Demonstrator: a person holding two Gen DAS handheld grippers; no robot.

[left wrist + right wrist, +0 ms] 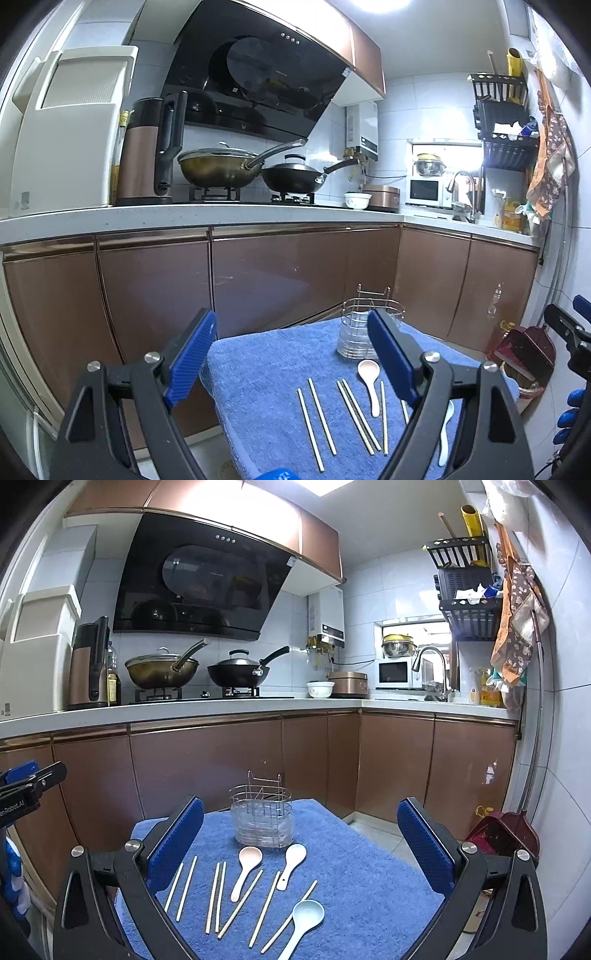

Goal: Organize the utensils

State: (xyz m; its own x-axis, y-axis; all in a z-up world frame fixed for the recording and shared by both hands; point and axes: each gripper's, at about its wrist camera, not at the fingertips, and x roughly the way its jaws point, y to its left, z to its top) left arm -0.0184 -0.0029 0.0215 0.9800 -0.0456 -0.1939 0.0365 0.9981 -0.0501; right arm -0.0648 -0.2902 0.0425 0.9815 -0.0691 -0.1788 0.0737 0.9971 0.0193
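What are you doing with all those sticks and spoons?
Sorting them. Both grippers, left gripper and right gripper, are open and hold nothing. Chopsticks and three spoons lie loose on the blue towel. The wire utensil holder behind them looks empty, so nothing is sorted yet.

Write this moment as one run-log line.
left tongs: open, empty | right tongs: open, empty | chopsticks, three spoons: on blue towel | wire holder: upright, empty
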